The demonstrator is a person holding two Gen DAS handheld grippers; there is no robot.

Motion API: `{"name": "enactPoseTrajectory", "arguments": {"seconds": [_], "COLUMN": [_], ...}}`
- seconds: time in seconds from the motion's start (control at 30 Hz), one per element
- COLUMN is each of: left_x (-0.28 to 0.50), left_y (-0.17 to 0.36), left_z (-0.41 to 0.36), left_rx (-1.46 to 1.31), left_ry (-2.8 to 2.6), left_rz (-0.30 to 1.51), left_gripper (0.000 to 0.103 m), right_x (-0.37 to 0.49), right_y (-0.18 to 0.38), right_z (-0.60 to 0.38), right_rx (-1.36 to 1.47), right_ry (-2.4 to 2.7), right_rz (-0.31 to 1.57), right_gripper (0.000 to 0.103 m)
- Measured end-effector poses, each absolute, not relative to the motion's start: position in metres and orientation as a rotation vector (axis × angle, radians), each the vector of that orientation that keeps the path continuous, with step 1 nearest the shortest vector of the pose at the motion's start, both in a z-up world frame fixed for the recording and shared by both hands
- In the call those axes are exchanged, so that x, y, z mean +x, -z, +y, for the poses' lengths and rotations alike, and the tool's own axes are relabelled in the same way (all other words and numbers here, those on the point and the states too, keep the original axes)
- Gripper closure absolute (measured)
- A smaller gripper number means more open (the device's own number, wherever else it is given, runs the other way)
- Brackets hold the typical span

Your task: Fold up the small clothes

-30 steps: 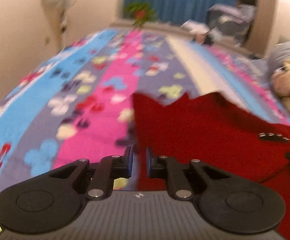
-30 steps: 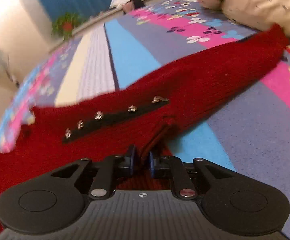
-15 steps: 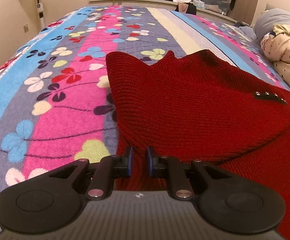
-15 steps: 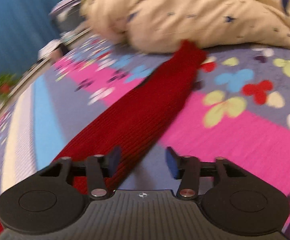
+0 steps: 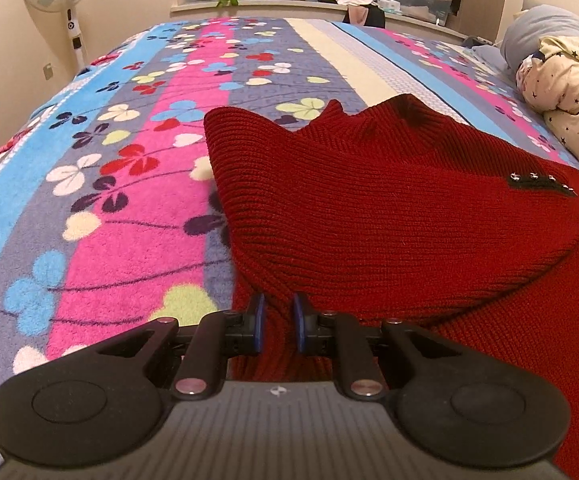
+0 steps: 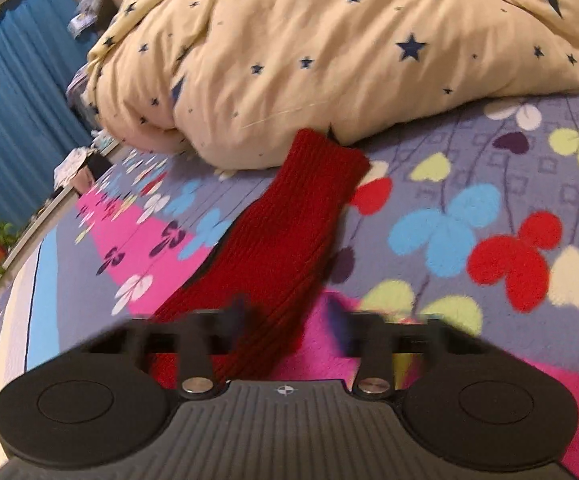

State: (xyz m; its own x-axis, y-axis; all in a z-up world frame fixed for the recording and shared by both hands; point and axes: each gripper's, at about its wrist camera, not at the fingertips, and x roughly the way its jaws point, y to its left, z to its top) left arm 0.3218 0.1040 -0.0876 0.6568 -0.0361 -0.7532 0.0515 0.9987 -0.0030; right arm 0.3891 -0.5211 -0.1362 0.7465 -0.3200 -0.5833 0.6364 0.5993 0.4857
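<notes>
Your left gripper (image 5: 276, 322) stays clamped on the red sweater (image 5: 389, 216), body folded on the bed (image 5: 109, 168). Right gripper (image 6: 285, 320) has let go of the body and moved to the sleeve (image 6: 289, 236); jaws just closing, blurred, sleeve between them, not pinched. Sleeve fold looks next.
</notes>
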Motion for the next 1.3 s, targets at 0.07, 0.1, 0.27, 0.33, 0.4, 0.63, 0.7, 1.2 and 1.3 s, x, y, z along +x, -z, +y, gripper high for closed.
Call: {"name": "enactPoseTrajectory", "arguments": {"seconds": [0.07,0.1,0.27,0.33,0.4,0.63,0.7,1.2,1.3], "left_x": [0.322,0.322,0.322,0.322,0.322,0.322,0.322,0.326,0.327], "left_y": [0.087,0.087,0.087,0.086,0.086,0.081,0.080,0.081,0.081], "left_z": [0.104,0.104,0.104,0.105,0.106,0.116,0.117,0.115,0.116], "left_rx": [0.021,0.023,0.022,0.016,0.006,-0.063,-0.069,-0.080,-0.088], "left_ry": [0.050,0.051,0.049,0.049,0.050,0.059,0.061,0.055,0.055], "left_rz": [0.853,0.854,0.860,0.860,0.862,0.884,0.891,0.903,0.906], "left_gripper": [0.086,0.086,0.086,0.086,0.086,0.086,0.086,0.086,0.086], "right_x": [0.387,0.390,0.399,0.390,0.365,0.306,0.318,0.410,0.423], "right_y": [0.132,0.123,0.036,0.005,-0.005,0.062,0.065,0.076,0.074], "right_z": [-0.519,-0.510,-0.409,-0.329,-0.237,-0.081,-0.100,-0.210,-0.193], "right_rx": [0.741,0.668,0.294,0.073,-0.126,-0.313,-0.205,-0.182,-0.142], "right_ry": [0.565,0.574,0.469,0.244,-0.055,-0.470,-0.367,-0.073,-0.113], "right_rz": [0.447,0.444,0.279,0.161,0.088,0.340,0.434,0.520,0.545], "right_gripper": [0.090,0.091,0.099,0.103,0.103,0.101,0.088,0.031,0.028]}}
